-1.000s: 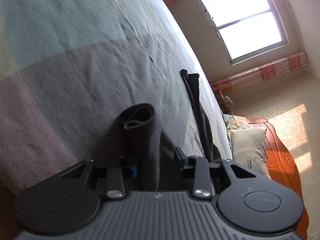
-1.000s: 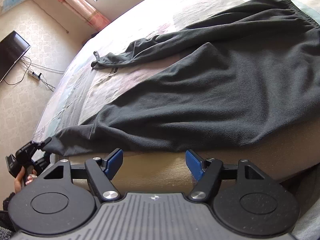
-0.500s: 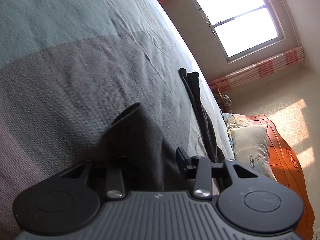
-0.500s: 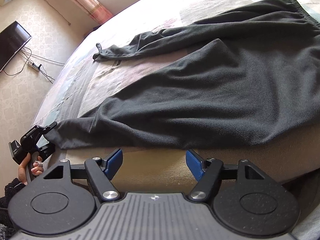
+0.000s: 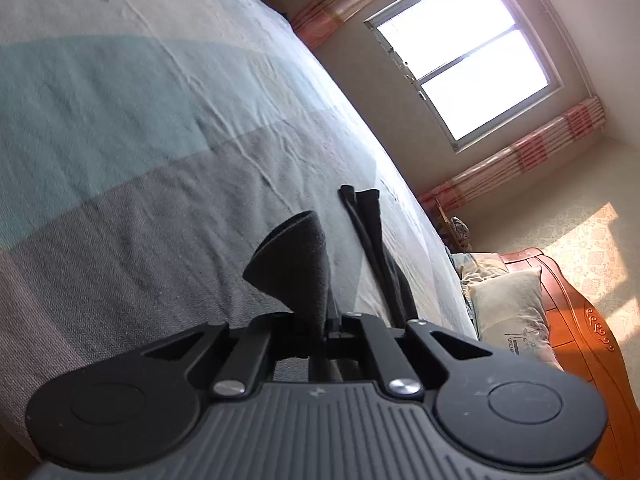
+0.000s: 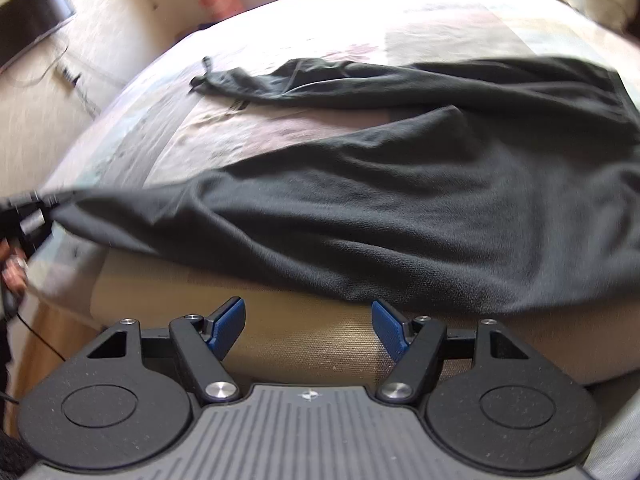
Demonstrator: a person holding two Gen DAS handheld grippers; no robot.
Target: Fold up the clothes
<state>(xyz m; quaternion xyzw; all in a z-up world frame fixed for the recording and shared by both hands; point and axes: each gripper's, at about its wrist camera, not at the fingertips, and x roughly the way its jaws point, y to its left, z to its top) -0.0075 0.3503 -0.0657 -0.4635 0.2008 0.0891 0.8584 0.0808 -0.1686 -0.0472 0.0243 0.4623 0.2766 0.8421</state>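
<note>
Dark trousers [image 6: 420, 200] on the bed [image 5: 140, 140]: our left tongs [image 5: 326, 320] have just clamped one cuff [image 5: 292, 264], lifting it; right tongs [image 6: 308, 330] hang wide, empty.

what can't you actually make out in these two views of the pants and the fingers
- Left wrist view: the left gripper is shut on the pant leg cuff, whose cloth hides the pads.
- Right wrist view: motion blur smears the pants; the waistband runs off the right edge.
- Right wrist view: the far leg end is too small and blurred to read.
- Right wrist view: the hand is cut by the left edge.
</note>
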